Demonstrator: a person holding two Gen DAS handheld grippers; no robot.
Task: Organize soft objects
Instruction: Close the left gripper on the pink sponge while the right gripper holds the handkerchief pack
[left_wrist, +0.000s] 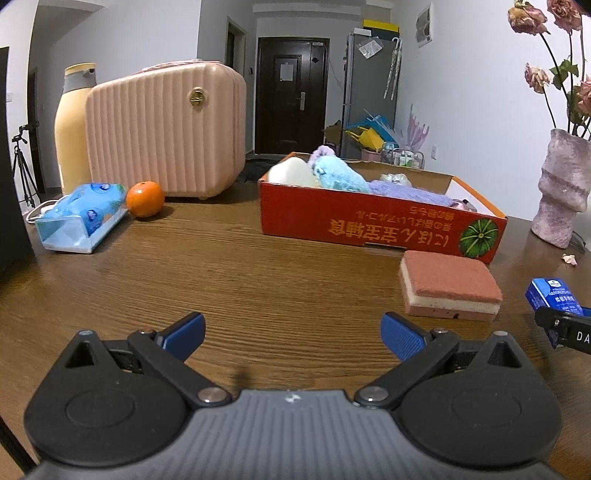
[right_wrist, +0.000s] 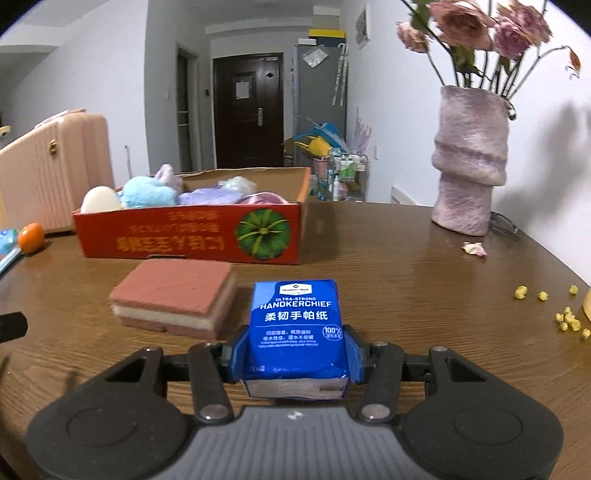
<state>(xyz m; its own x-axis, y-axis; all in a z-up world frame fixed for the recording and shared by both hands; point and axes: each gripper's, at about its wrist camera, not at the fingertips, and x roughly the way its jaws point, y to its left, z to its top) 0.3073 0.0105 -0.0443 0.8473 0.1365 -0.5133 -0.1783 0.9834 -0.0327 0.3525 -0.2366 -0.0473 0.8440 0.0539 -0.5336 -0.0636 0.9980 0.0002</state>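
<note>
Wood table (right_wrist: 388, 266): grained brown top under everything I see.
Box (right_wrist: 192, 236): red printed cardboard, open, filled with fuzzy plush (right_wrist: 147, 194) in blue and lilac.
Sponge (right_wrist: 173, 302): layered rectangular block, coarse pink top, beside the box.
Handkerchief pack (right_wrist: 297, 325): glossy blue wrapper, pinched by my right gripper (right_wrist: 295, 360).
Left gripper (left_wrist: 291, 332): ribbed blue pads spread wide, holding nothing.

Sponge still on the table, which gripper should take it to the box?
Left. The left gripper is open and empty; the sponge lies just ahead to its right. The right gripper is shut on the handkerchief pack.
</note>
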